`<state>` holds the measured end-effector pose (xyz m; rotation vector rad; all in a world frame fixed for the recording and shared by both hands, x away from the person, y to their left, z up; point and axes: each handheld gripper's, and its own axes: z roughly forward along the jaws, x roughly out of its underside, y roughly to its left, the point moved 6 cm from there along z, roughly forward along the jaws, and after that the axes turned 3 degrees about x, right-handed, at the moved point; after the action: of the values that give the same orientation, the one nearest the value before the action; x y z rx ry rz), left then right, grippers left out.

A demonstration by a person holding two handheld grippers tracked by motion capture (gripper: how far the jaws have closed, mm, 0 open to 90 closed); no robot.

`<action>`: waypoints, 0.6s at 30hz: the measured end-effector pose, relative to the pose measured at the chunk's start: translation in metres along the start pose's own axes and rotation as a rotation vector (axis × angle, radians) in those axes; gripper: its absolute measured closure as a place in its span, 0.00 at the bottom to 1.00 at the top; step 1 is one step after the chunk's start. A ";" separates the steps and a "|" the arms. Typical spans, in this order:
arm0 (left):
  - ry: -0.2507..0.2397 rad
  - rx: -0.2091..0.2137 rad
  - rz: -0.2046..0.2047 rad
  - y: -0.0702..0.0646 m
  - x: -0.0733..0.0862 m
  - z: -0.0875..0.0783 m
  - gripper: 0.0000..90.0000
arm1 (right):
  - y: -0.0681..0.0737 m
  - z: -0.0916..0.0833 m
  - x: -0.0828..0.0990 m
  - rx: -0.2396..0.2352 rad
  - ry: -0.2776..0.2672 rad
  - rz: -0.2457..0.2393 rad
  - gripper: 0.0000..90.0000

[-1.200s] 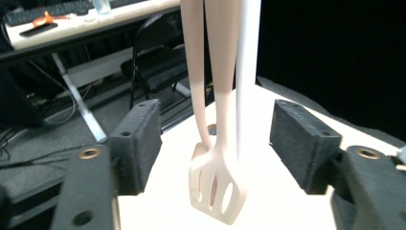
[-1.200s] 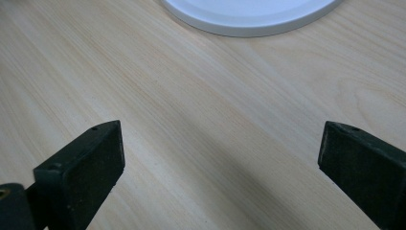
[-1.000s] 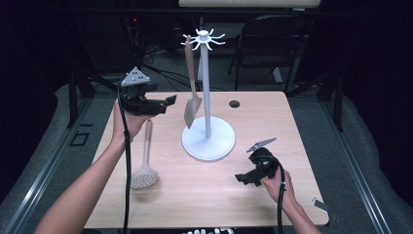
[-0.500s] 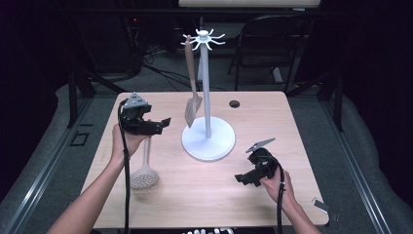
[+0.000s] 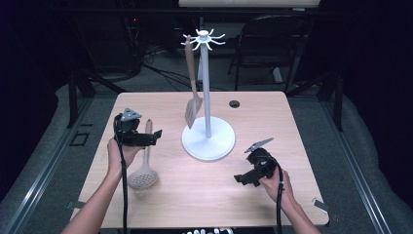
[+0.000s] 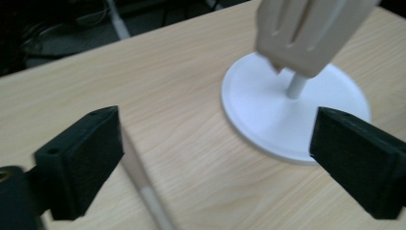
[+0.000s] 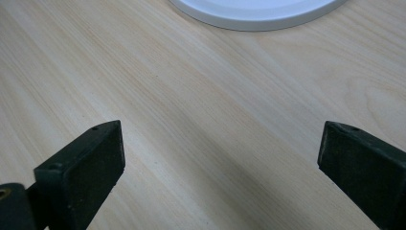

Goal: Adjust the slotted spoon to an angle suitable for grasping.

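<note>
A white utensil stand rises from its round base at the table's middle. A tan slotted spatula hangs from one of its top hooks. A tan skimmer lies flat on the left, its handle pointing away from the person. My left gripper hovers open just above that handle, with nothing between its jaws. In the left gripper view the handle runs beside the left jaw, with the stand base and the spatula blade ahead. My right gripper stands open low over bare wood at the front right.
The wooden table has a small black grommet hole behind the stand. A dark chair stands beyond the far edge. The stand's base edge lies ahead of the right gripper's jaws.
My left gripper has dropped and drawn back toward the person, from beside the hanging spatula to just above the skimmer's handle. The right gripper has stayed put.
</note>
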<state>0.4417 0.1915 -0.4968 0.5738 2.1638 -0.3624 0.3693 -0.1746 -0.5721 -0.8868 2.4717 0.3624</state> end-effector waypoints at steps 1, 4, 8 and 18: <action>0.006 -0.010 -0.016 0.003 0.004 0.002 0.00 | 0.000 0.000 0.000 0.001 -0.006 0.007 0.02; 0.047 -0.035 -0.031 0.010 0.015 0.005 0.00 | 0.000 0.000 -0.002 0.000 -0.005 0.000 0.02; 0.088 -0.057 -0.075 0.022 0.030 0.007 0.00 | 0.001 0.002 -0.002 -0.005 0.011 -0.007 0.02; 0.235 -0.086 -0.180 0.035 0.067 0.038 0.37 | 0.004 0.004 -0.002 -0.015 0.003 -0.008 0.03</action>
<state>0.4493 0.2233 -0.5748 0.3896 2.4536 -0.3092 0.3692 -0.1688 -0.5737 -0.9041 2.4703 0.3776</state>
